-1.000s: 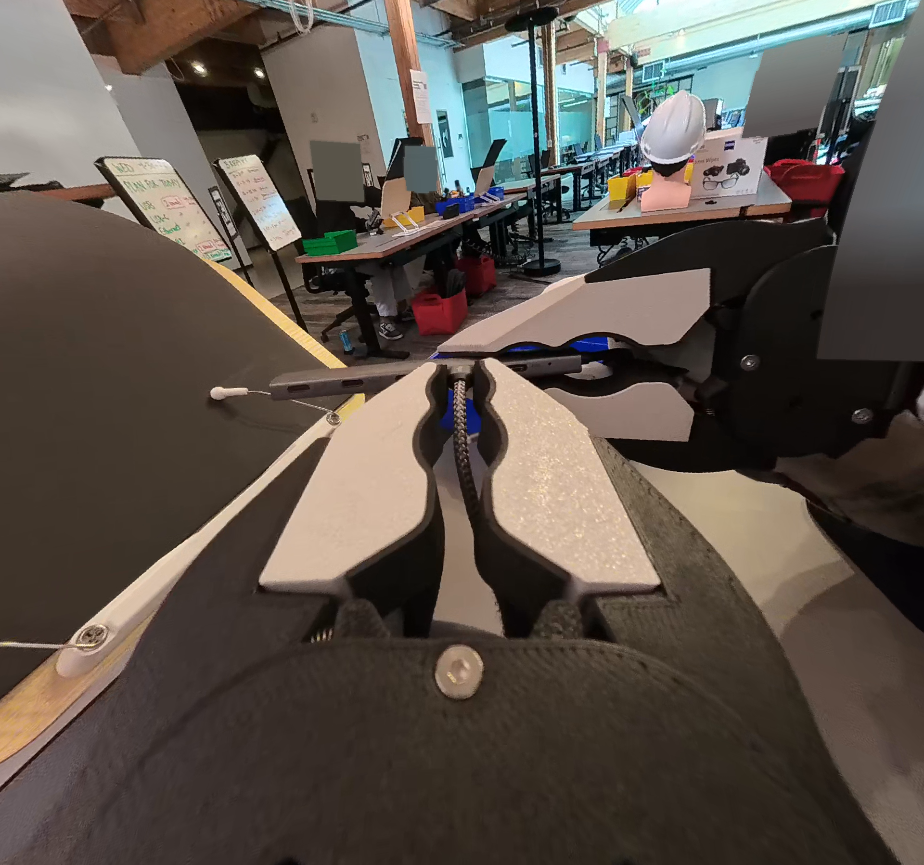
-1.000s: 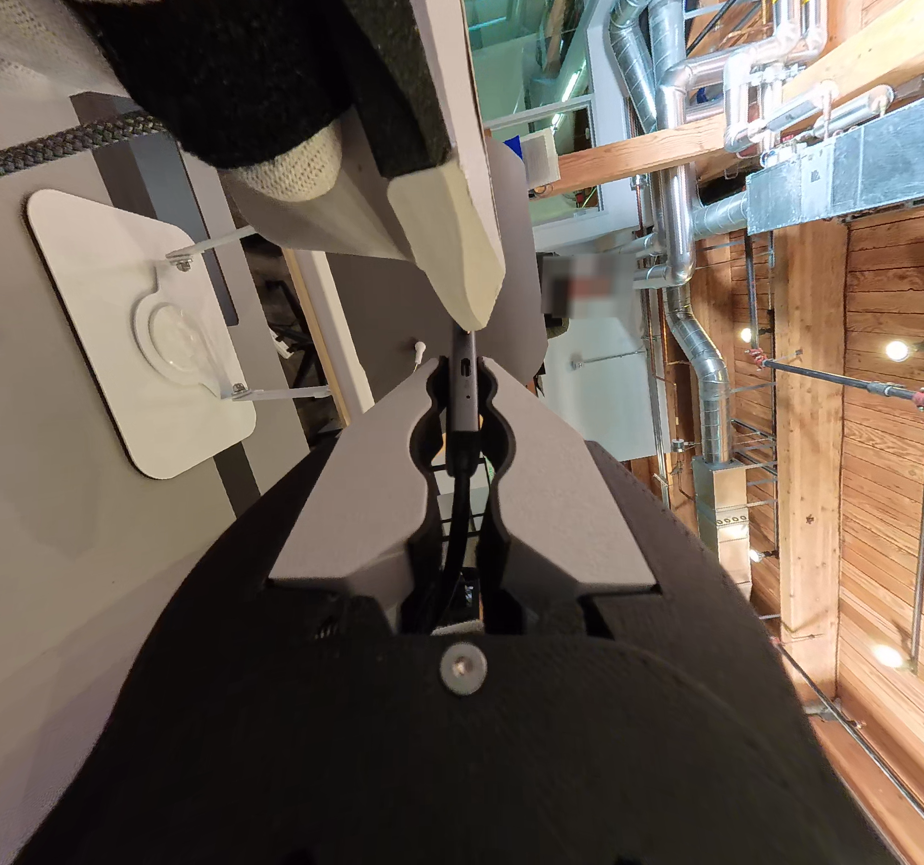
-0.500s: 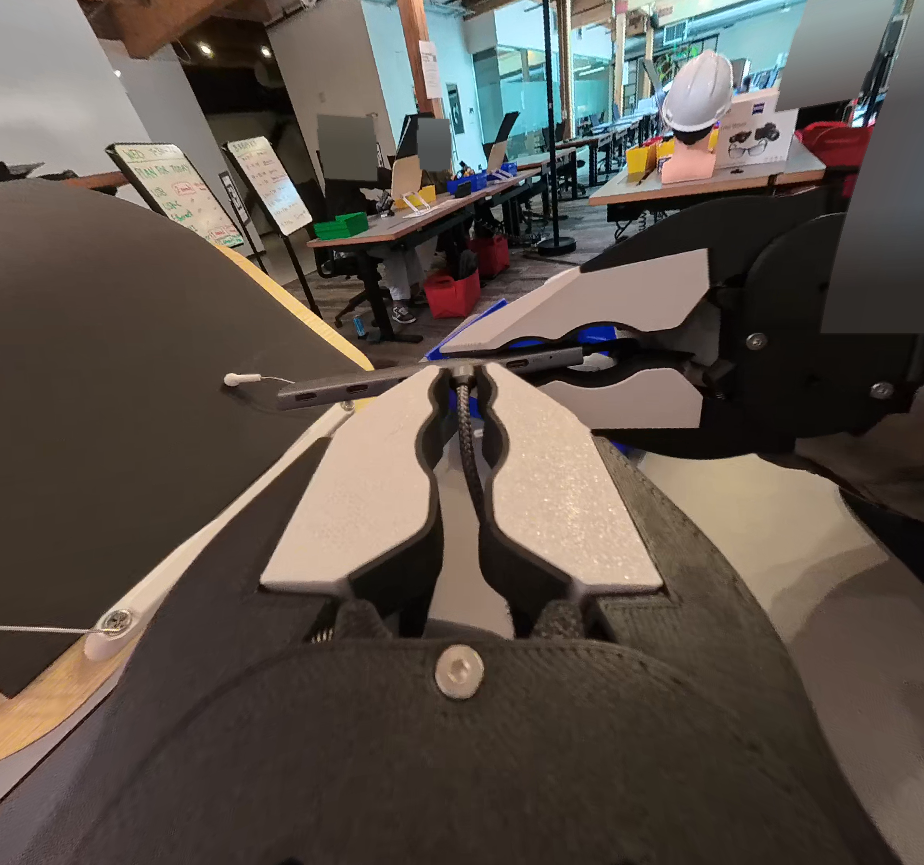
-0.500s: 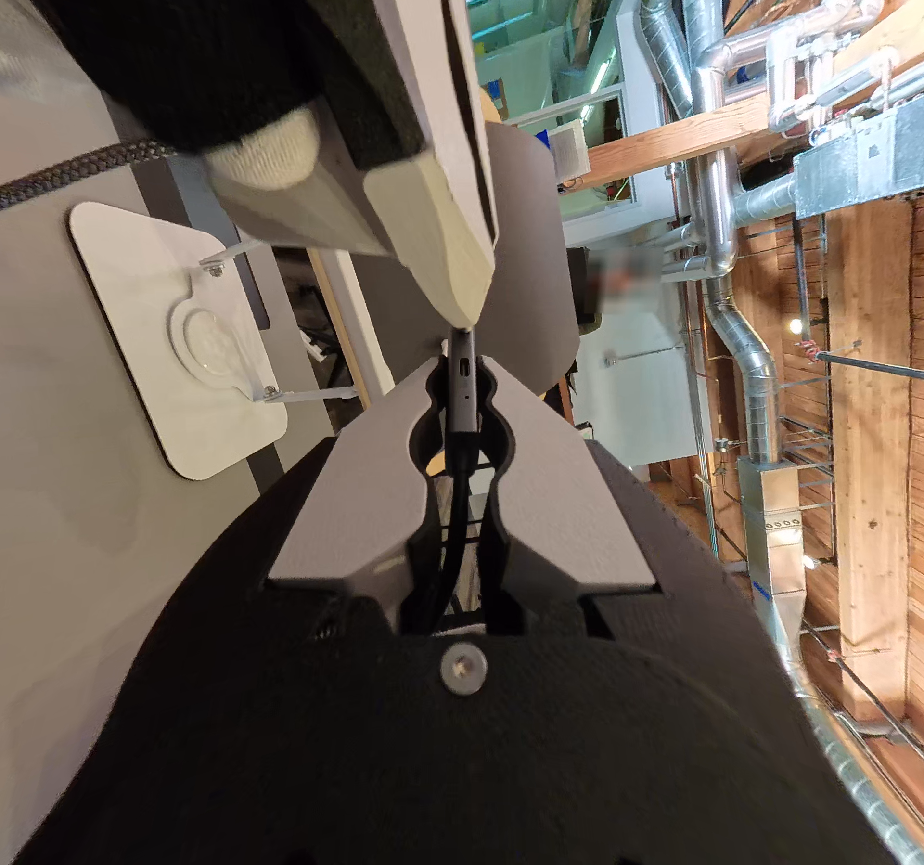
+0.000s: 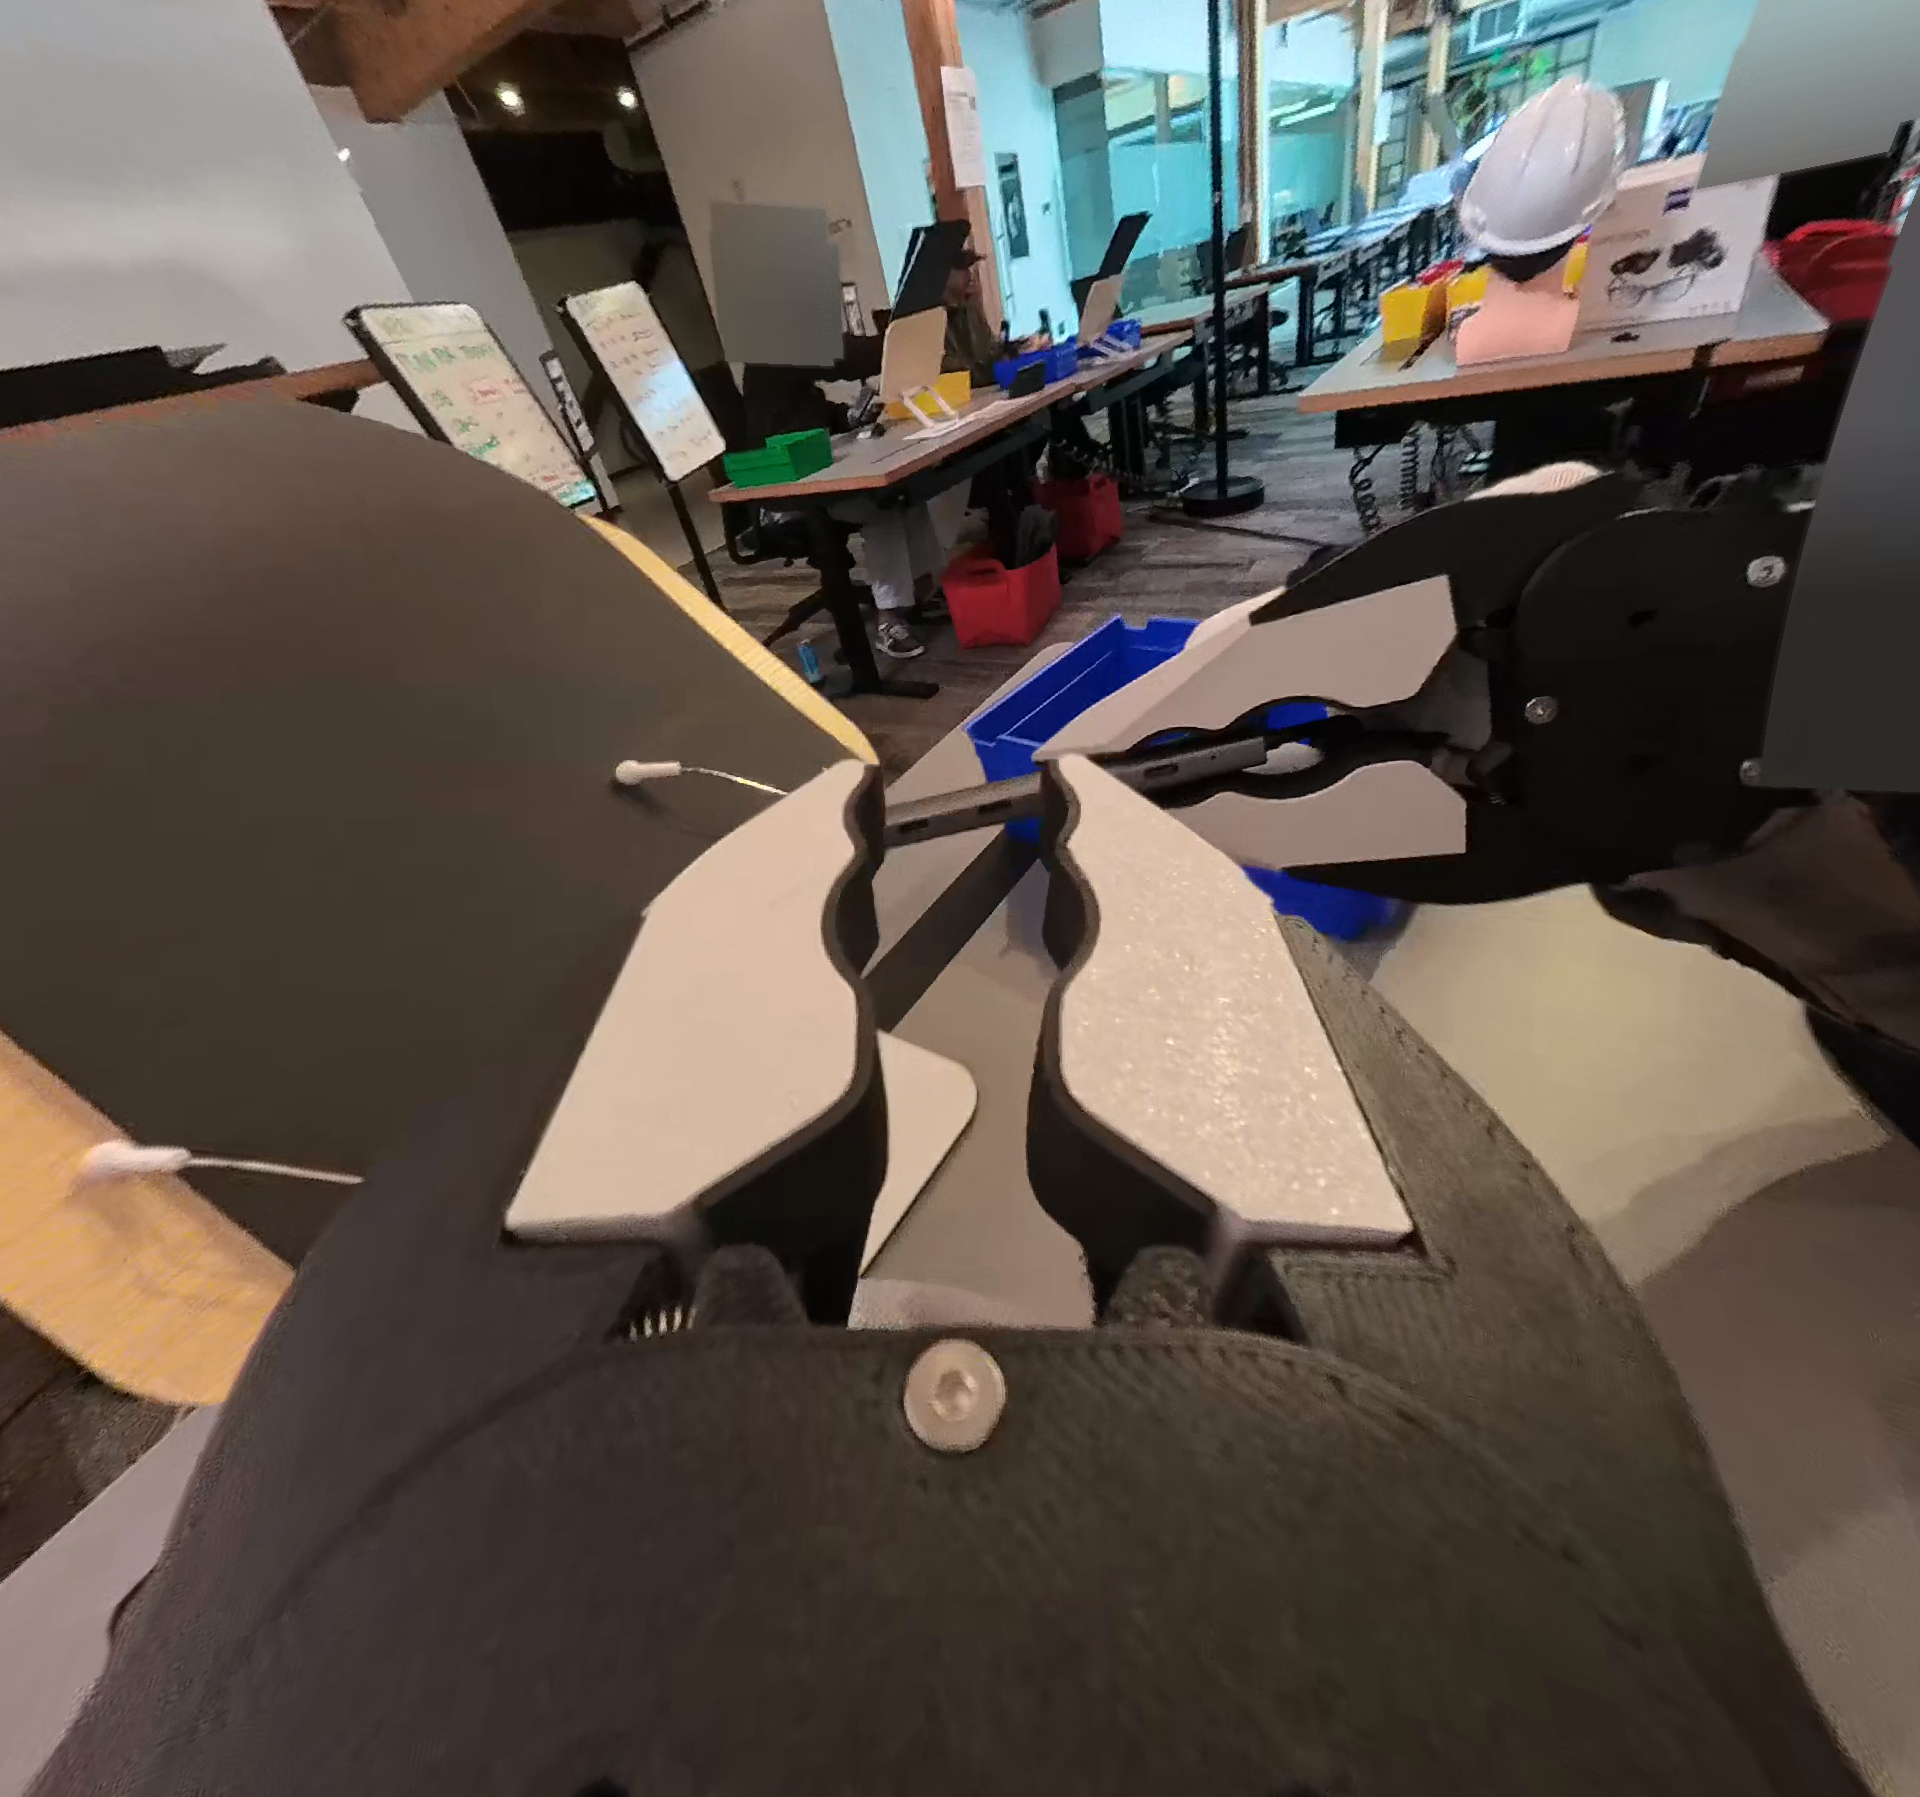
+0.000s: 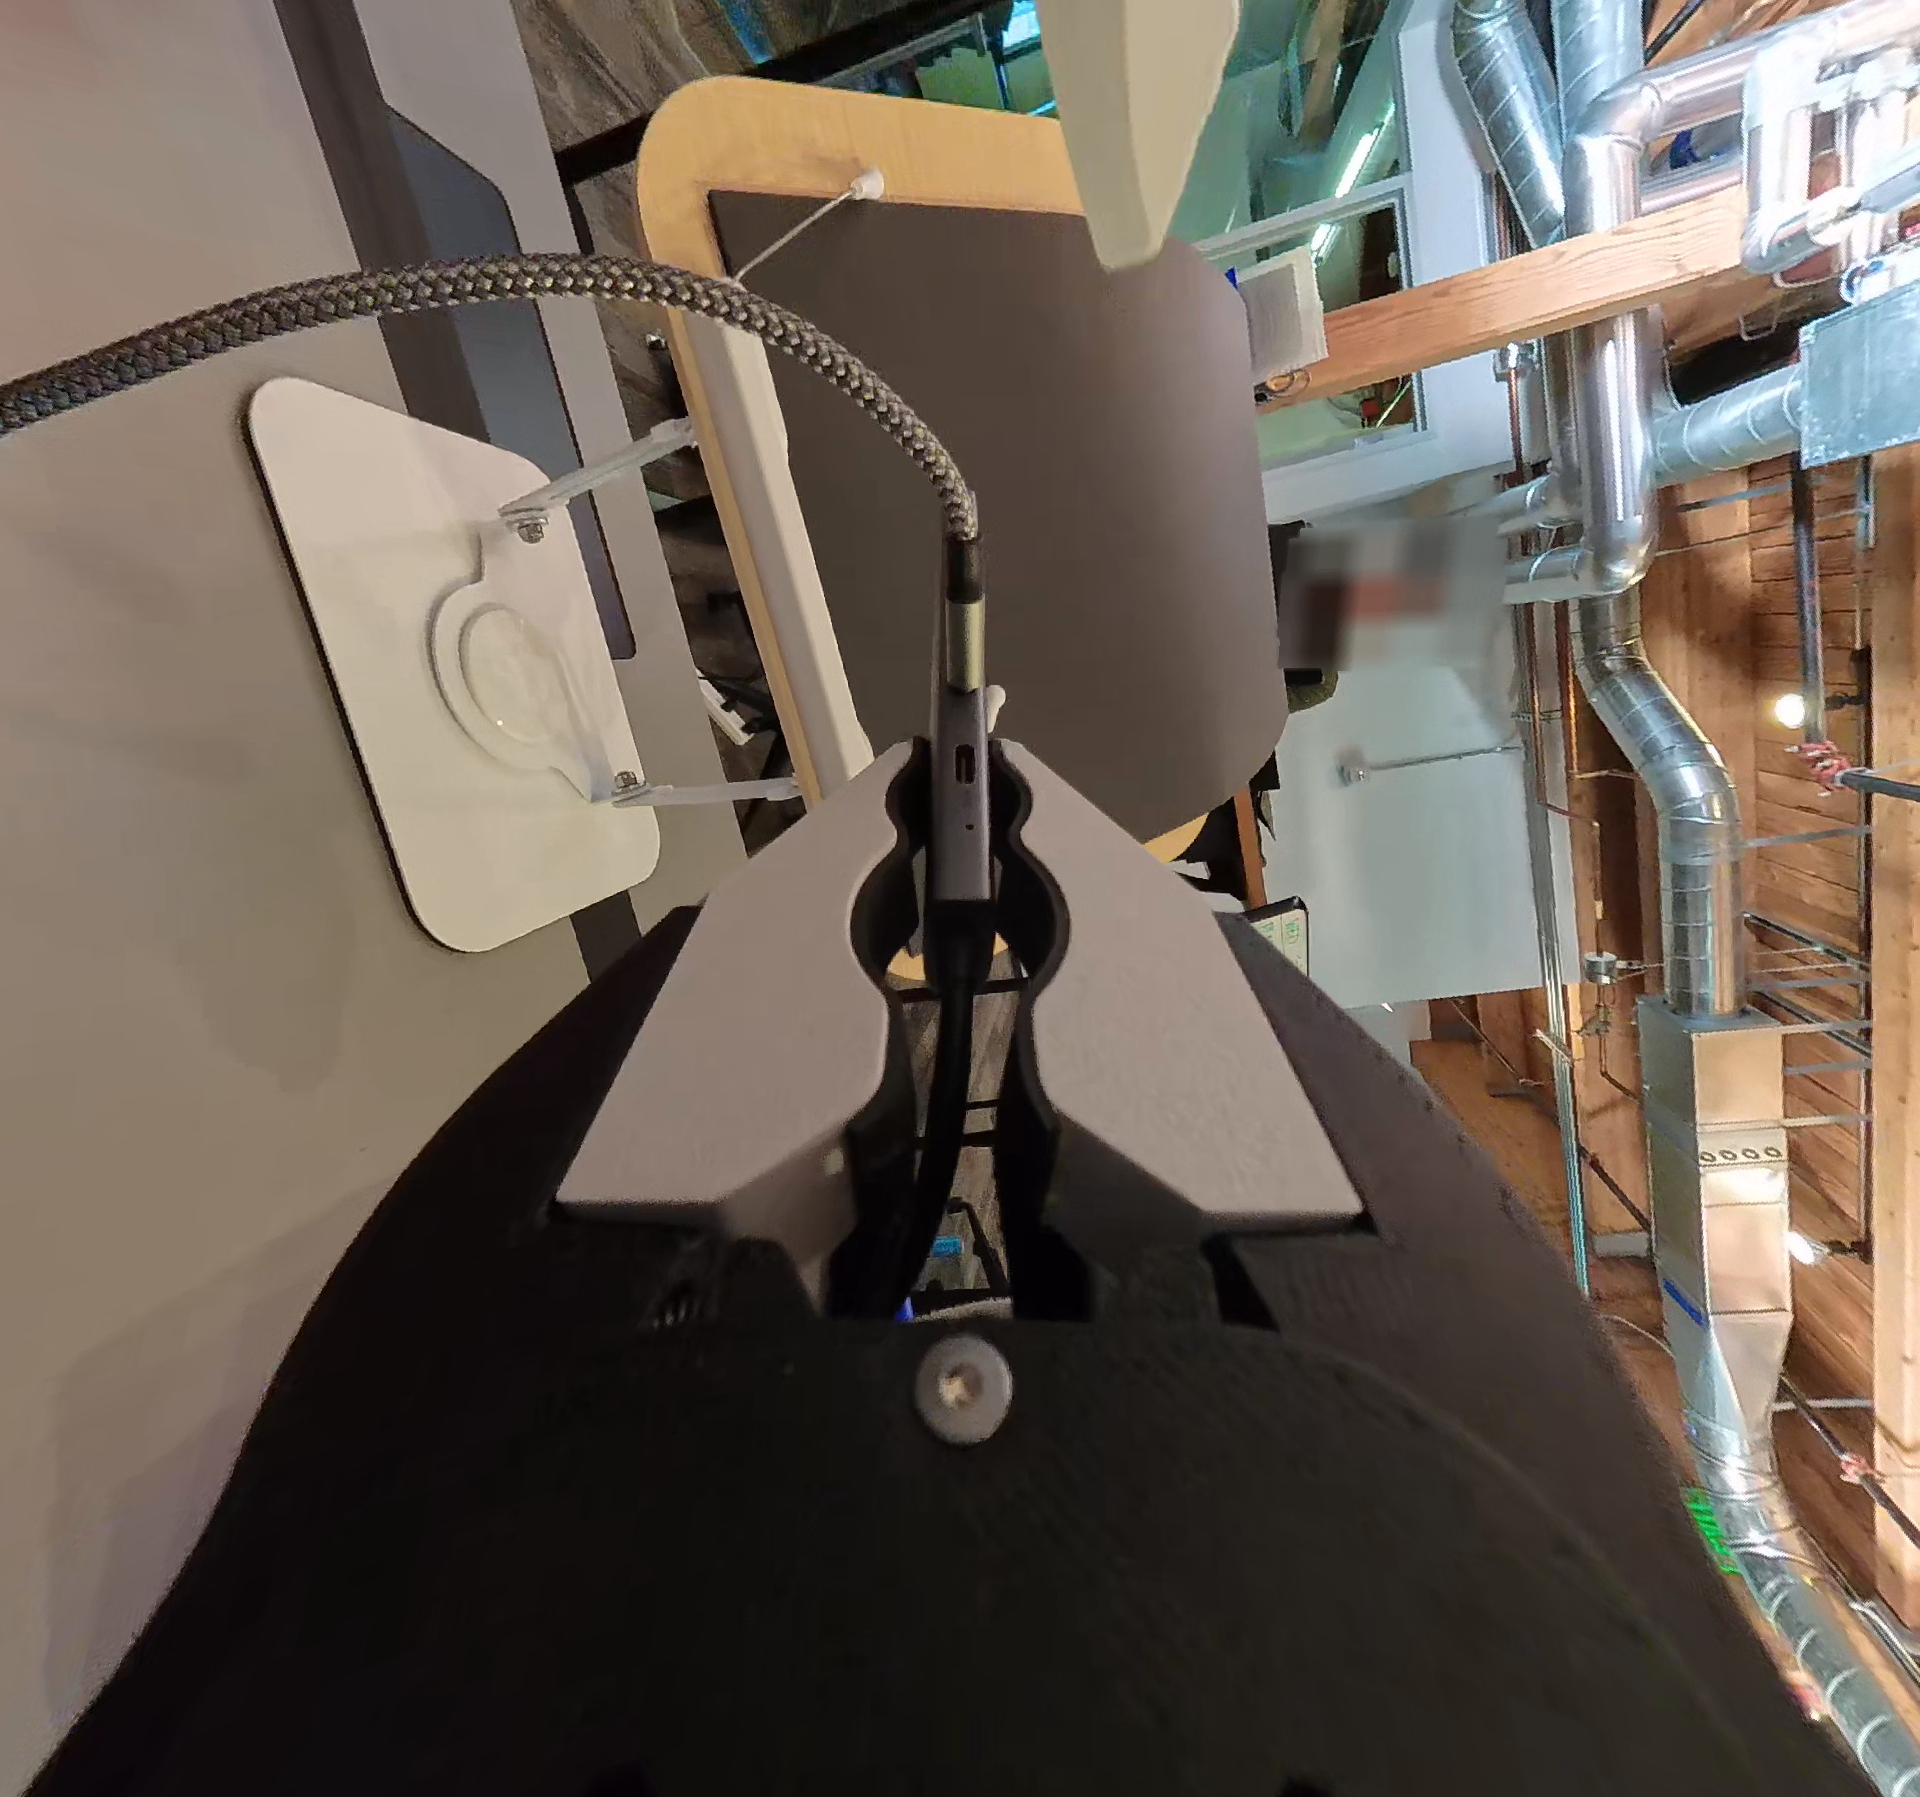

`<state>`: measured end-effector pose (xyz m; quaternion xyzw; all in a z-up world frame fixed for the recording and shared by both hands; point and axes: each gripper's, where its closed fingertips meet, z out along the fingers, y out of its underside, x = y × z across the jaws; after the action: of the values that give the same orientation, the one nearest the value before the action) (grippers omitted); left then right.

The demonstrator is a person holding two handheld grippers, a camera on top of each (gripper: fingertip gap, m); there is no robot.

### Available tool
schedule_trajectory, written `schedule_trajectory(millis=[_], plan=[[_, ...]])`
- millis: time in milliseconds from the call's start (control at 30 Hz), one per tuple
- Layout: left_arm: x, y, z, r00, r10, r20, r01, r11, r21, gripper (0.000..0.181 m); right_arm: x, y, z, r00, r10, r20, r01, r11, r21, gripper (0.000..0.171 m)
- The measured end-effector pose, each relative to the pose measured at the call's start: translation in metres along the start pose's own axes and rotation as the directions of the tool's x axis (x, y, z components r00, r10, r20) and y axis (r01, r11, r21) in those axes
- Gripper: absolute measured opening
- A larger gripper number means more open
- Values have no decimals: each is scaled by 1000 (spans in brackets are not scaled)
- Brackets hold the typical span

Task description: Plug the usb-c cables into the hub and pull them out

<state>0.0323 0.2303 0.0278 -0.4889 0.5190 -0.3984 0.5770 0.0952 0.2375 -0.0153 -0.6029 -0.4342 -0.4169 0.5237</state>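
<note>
My right gripper [image 6: 958,755] is shut on the slim grey hub [image 6: 961,812] and holds it off the table. A grey braided usb-c cable [image 6: 623,277] arcs in from the left, and its metal plug [image 6: 961,625] sits in the hub's far end. My left gripper [image 5: 958,779] is open and empty, a short way back from the hub [image 5: 951,814], which shows between its fingertips. The right gripper [image 5: 1164,760] also shows in the left wrist view, gripping the hub from the right. One left finger [image 6: 1132,33] shows at the top of the right wrist view. The cable is hidden in the left wrist view.
A white plate with a clear mount [image 6: 457,646] lies on the grey table [image 5: 1558,1072]. A black board with a wooden rim [image 5: 312,708] stands at the left. A blue bin [image 5: 1081,687] sits behind the hub. Office desks lie beyond. Spacing between my two grippers at the tips: around 8 cm.
My left gripper has opened, let go of the braided cable and drawn back from the hub. The cable now stays plugged in the hub's end. The right gripper still holds the hub.
</note>
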Motion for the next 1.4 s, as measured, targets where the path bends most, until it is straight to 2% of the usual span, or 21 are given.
schedule_trajectory(millis=[133, 233, 433, 600, 733, 933, 1100, 1267, 1400], plan=[[-6, 13, -6, 995, 99, 27, -95, 986, -134, 33, -11, 7, 2, 998, -14, 67, 13, 1000, 16, 7], [-15, 22, -28, 988, 141, 55, -127, 970, -208, 31, -17, 8, 4, 996, -7, 93, 5, 1000, 24, 7], [-57, 64, -122, 973, 160, 165, -84, 916, -393, 27, -27, 11, 7, 991, 3, 134, -7, 999, 32, 7], [-102, 127, -205, 956, 184, 228, -3, 784, -620, 25, -40, 7, 9, 985, -5, 174, -4, 998, 56, 7], [-124, 184, -246, 951, 199, 235, 49, 656, -753, 22, -48, 5, 11, 980, 2, 199, -15, 998, 64, 7], [-130, 252, -254, 981, 139, 137, 50, 497, -866, 25, -61, 1, 13, 972, -5, 236, -15, 996, 83, 7], [-145, 289, -251, 984, 143, 102, 41, 379, -925, 26, -68, 1, 14, 966, -10, 257, -13, 996, 85, 7], [-159, 319, -260, 985, 162, 60, 23, 218, -976, 25, -70, 2, 15, 963, -3, 270, -21, 996, 87, 7], [-163, 330, -257, 990, 126, 67, 41, 200, -979, 23, -71, 2, 15, 961, 1, 275, -27, 996, 91, 7]])
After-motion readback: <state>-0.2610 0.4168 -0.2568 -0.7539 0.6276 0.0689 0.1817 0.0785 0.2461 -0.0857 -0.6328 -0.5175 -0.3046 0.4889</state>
